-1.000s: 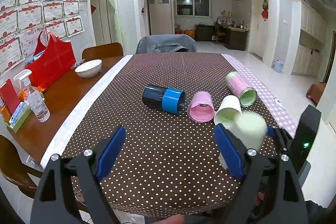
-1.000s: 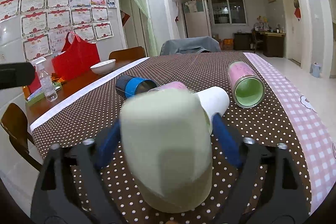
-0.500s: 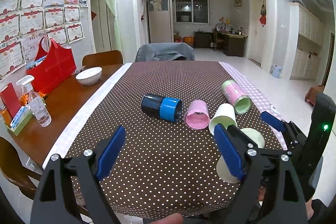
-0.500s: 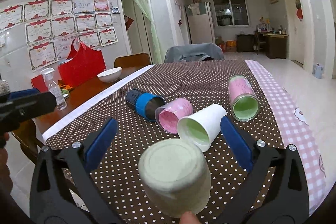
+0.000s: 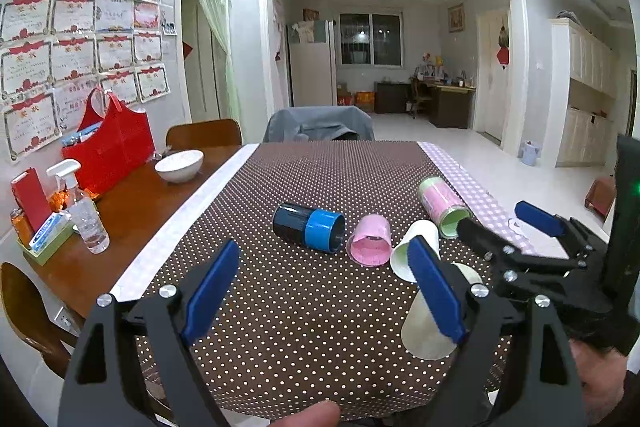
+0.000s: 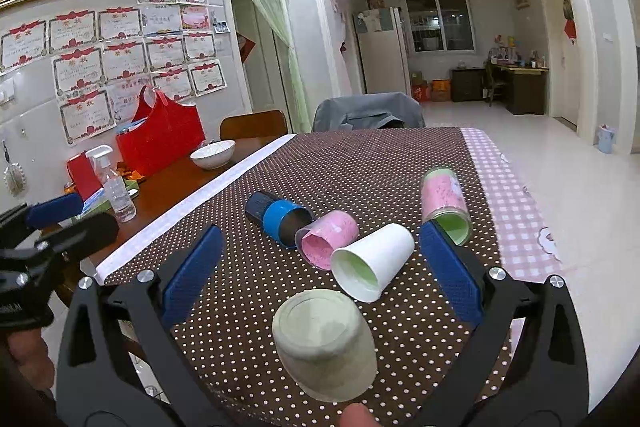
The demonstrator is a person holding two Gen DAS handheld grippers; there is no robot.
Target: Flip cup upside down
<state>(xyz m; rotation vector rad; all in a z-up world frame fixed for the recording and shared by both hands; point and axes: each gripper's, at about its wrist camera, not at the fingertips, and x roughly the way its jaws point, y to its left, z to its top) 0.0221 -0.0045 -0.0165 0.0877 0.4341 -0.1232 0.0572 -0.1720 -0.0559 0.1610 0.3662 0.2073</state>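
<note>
A pale green cup [image 6: 325, 345] stands upside down on the dotted brown tablecloth [image 6: 360, 163], near the front edge. My right gripper [image 6: 320, 279] is open and empty, its blue pads apart on either side above the cup, not touching it. The same cup [image 5: 430, 323] shows in the left wrist view, partly hidden behind my left gripper's right finger. My left gripper [image 5: 324, 291] is open and empty over the cloth, left of the cup. The right gripper also shows in the left wrist view [image 5: 500, 227].
Lying on their sides behind it are a white paper cup [image 6: 374, 261], a pink cup [image 6: 326, 239], a black and blue cup [image 6: 280, 217] and a pink and green tumbler [image 6: 444, 201]. A bowl [image 6: 212, 154], spray bottle [image 6: 114, 187] and red bag [image 6: 160, 137] stand at left.
My right gripper opened and let go of the pale green cup, which now stands upside down on the cloth. The right gripper then drew back and up from it.
</note>
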